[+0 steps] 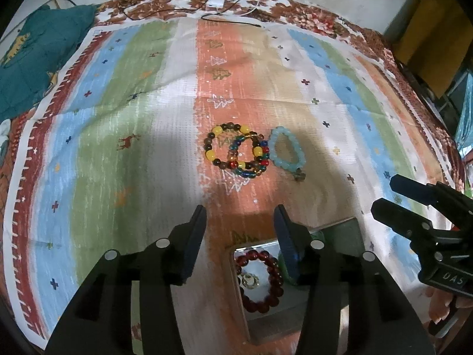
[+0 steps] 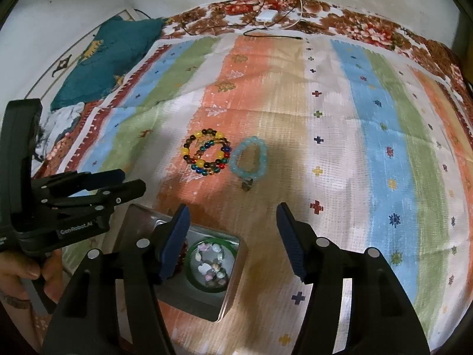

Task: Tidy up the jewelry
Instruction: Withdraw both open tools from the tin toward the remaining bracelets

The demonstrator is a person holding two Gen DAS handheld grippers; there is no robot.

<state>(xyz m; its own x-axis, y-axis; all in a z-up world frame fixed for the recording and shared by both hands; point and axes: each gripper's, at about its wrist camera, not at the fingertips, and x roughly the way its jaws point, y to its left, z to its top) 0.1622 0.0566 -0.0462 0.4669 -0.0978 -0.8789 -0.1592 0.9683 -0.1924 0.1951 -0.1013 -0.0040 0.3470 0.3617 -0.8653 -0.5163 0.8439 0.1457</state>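
Note:
Two overlapping multicoloured bead bracelets [image 1: 236, 151] [image 2: 207, 155] lie on the striped cloth, with a pale blue bead bracelet [image 1: 286, 151] [image 2: 249, 159] and its dark charm just to their right. A metal tin [image 1: 266, 319] [image 2: 230, 293] sits near me, holding a dark red bead bracelet [image 1: 260, 281], a green bangle [image 2: 192, 278] and small pale stones [image 2: 211, 261]. My left gripper [image 1: 239, 224] is open and empty above the tin's far edge. My right gripper [image 2: 232, 224] is open and empty over the tin's right side. Each gripper shows in the other's view [image 1: 393, 195] [image 2: 133, 183].
The striped cloth [image 1: 118, 148] covers a floral bedspread [image 2: 369, 26]. A teal cushion [image 1: 38, 59] [image 2: 109, 56] lies at the far left. A white charger with cables [image 1: 215, 1] [image 2: 266, 16] lies at the far edge by the wall.

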